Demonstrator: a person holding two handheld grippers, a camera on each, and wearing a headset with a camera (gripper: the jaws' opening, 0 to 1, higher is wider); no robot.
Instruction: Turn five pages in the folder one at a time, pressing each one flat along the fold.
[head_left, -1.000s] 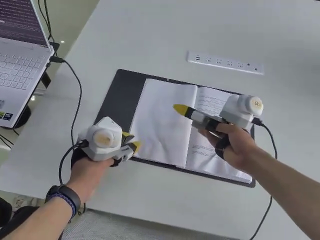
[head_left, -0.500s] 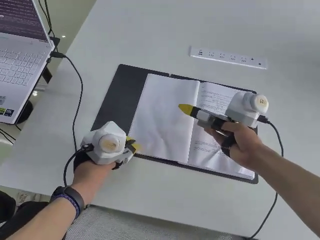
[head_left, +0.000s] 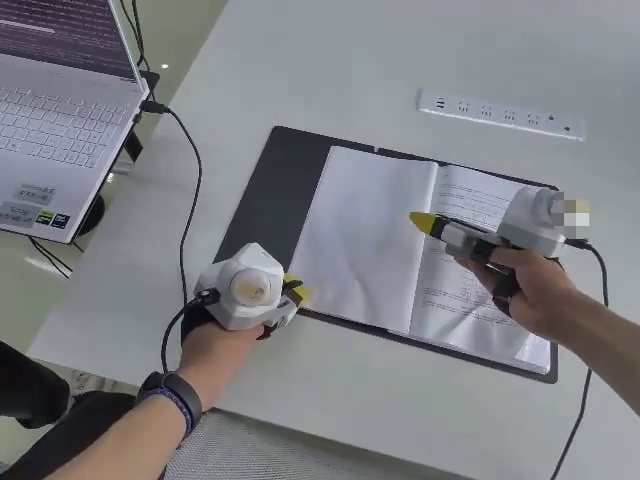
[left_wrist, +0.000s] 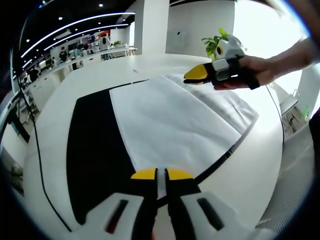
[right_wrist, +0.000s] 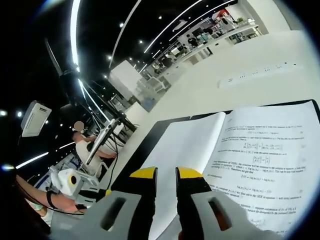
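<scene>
A black folder (head_left: 270, 195) lies open on the white table. A blank white page (head_left: 365, 235) lies flat on its left half, and a printed page (head_left: 470, 290) on its right. My right gripper (head_left: 420, 220) hovers just above the fold (head_left: 425, 250), its yellow jaws together and holding nothing; it also appears as the right gripper (left_wrist: 196, 75) in the left gripper view. My left gripper (head_left: 297, 293) rests at the folder's near edge by the blank page's corner, jaws almost touching with nothing between them. The blank page (left_wrist: 170, 120) and the printed page (right_wrist: 265, 155) lie ahead of the jaws.
An open laptop (head_left: 60, 110) stands at the far left, with a black cable (head_left: 190, 200) running along the table beside the folder. A white power strip (head_left: 500, 112) lies beyond the folder. The table's front edge (head_left: 300, 425) runs close behind my hands.
The head camera has swung, sliding everything rightwards in view. My right gripper has drawn back across the blank page towards the fold. The left gripper stays at the folder's near edge.
</scene>
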